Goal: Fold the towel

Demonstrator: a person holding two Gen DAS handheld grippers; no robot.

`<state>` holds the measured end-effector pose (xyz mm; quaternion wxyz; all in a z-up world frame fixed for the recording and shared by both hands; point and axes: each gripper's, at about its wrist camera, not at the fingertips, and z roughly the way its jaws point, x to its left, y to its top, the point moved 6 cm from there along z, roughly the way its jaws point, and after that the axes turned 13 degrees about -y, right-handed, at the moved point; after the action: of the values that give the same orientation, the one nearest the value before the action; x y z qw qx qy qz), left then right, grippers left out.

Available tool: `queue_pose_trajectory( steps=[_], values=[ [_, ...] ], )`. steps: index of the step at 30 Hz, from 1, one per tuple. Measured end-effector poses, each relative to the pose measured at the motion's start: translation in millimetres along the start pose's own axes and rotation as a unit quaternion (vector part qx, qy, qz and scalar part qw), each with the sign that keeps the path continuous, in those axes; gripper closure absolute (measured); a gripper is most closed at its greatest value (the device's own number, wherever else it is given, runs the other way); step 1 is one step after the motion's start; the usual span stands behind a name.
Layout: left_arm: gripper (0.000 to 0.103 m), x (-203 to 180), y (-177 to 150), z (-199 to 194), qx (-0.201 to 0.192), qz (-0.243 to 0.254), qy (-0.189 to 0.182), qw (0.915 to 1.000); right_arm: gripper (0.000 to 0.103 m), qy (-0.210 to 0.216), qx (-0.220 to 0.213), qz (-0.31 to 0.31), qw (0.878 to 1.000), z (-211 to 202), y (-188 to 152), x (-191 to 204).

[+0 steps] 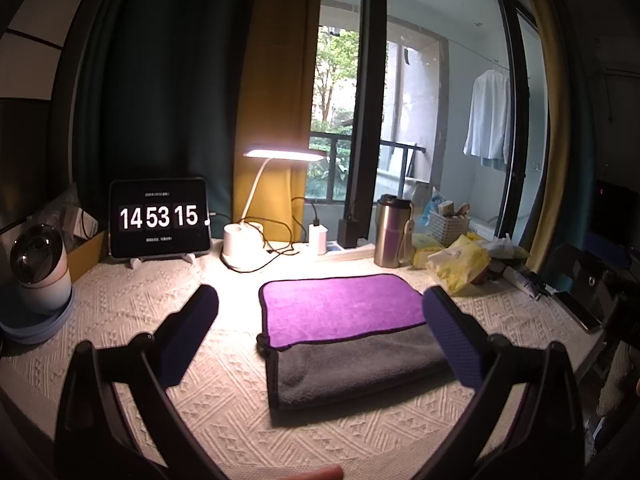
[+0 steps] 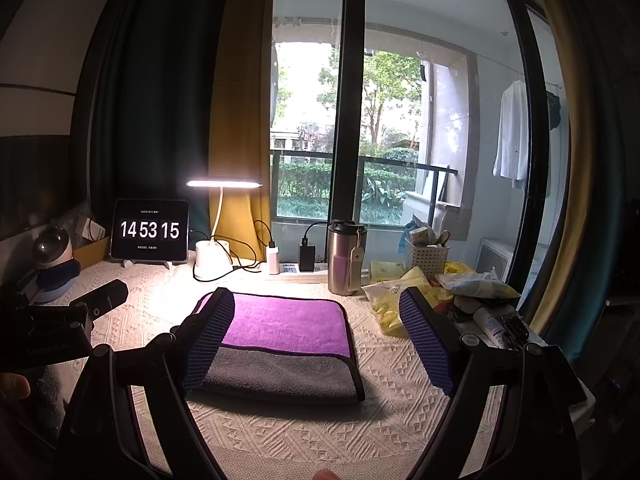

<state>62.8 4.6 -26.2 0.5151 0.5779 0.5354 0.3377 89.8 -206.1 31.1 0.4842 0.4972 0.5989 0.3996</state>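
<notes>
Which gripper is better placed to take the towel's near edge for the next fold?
Probably the left gripper: the towel lies between its open fingers. The right gripper, also open, sits off its right side.

left tongs (image 1: 320, 312): spread wide, holding nothing | right tongs (image 2: 316, 312): spread wide, holding nothing
</notes>
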Motion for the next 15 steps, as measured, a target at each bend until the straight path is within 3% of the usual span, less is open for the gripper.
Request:
queue_pose_trajectory(
  steps=[15],
  values=[
    [0.000, -0.4, 0.0, -0.1, 0.000, -0.001, 0.000, 1.0000, 0.016, 0.000, 0.002, 0.001, 1.000, 0.4, -1.0, -1.8]
  ],
)
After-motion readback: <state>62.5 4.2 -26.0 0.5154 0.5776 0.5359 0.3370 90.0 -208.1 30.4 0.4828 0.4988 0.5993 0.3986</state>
